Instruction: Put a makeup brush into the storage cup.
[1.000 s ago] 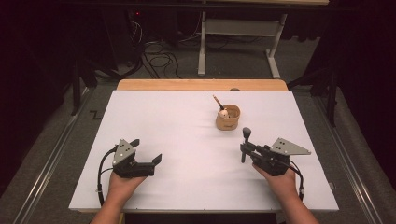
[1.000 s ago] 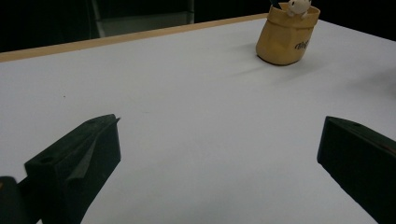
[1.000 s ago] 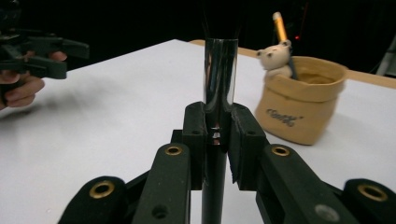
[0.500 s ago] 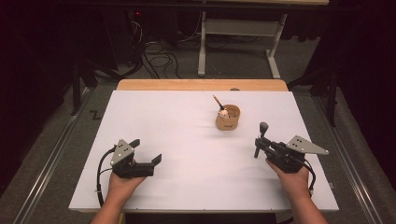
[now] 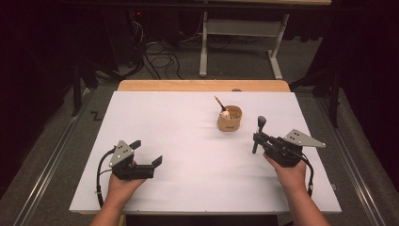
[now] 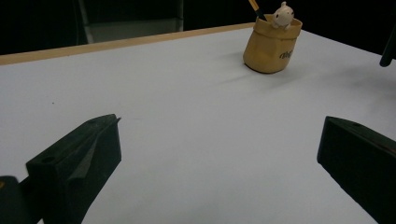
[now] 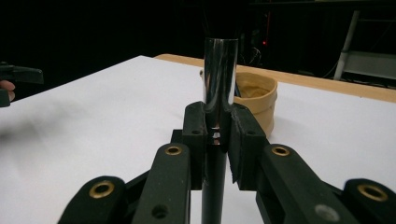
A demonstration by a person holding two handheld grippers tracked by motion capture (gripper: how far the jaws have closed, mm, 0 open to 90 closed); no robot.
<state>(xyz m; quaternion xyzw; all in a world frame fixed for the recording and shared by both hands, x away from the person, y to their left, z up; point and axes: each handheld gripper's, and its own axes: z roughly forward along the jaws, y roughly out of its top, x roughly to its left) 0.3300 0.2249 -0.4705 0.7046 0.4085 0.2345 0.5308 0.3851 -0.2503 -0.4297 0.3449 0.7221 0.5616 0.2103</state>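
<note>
Black makeup brush (image 5: 259,133) sits clamped upright in the right hand-held gripper (image 5: 256,140), just right of the tan pouch (image 5: 229,118); left hand-held gripper (image 5: 147,152) gapes wide, well left of it.

table (image 5: 155,122) brightly lit, surroundings dark, foreground blurred.

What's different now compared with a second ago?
The right claw, shut on a dark brush held upright, has drifted rightward, out past the tan pouch. It took hold of nothing new and let nothing go. The left claw stayed open in place, and the pouch did not move.
</note>
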